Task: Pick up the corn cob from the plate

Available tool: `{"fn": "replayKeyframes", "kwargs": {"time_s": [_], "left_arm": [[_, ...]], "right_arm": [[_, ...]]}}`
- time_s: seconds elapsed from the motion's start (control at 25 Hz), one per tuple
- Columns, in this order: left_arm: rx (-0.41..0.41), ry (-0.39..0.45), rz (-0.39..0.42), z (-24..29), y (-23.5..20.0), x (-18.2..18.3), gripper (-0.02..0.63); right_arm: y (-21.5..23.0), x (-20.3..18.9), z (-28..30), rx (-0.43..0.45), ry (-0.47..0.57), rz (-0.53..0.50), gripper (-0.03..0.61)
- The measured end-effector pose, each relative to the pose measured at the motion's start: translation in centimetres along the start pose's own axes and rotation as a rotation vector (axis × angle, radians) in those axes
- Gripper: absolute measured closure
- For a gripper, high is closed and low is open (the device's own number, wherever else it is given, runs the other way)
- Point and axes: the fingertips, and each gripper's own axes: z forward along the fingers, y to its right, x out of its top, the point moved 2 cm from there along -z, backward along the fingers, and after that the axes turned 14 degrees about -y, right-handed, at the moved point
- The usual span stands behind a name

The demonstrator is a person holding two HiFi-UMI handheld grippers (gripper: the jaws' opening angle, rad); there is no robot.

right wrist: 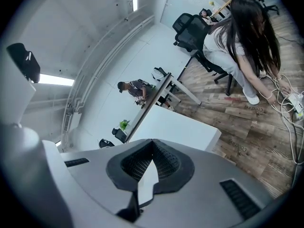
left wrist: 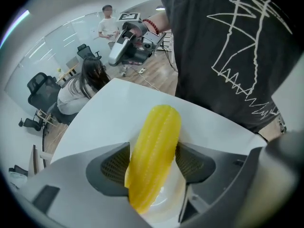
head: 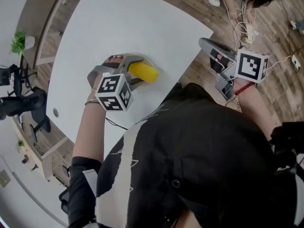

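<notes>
A yellow corn cob lies on a white plate near the right edge of the white table. My left gripper points steeply down over the plate. In the left gripper view its jaws straddle the corn cob, which lies lengthwise between the two dark pads with the plate beneath; the left gripper is open wide. My right gripper hangs beside the table over the wooden floor, and in its own view the right gripper is shut and holds nothing.
Cables and a power strip lie on the wooden floor to the right. A person with long hair crouches near them. Office chairs stand left of the table, and a small plant sits farther off.
</notes>
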Motion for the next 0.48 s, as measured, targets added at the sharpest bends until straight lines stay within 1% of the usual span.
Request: {"fn": "replayKeyframes", "kwargs": {"time_s": [0.16,0.24,0.32,0.4,0.48], "left_arm": [[-0.020,0.009,-0.008,0.3,0.0,-0.1,0.319],[-0.018,0.011,-0.013,0.3,-0.1,0.0,0.319],[-0.005,-0.005,-0.026,0.2,-0.1,0.2,0.321],[0.017,-0.020,-0.066,-0.1,-0.3,0.2,0.332],[0.037,-0.003,-0.152,-0.8,-0.9,-0.1,0.339]], "right_arm": [[-0.2,0.0,-0.3,-0.008,-0.003,-0.010,0.563],[-0.3,0.0,-0.5,-0.009,-0.001,-0.012,0.563],[-0.4,-0.2,-0.9,-0.007,-0.002,-0.012,0.563],[-0.6,-0.3,-1.3,-0.006,-0.006,-0.016,0.563],[-0.9,-0.2,-1.4,-0.008,-0.010,-0.022,0.563]]}}
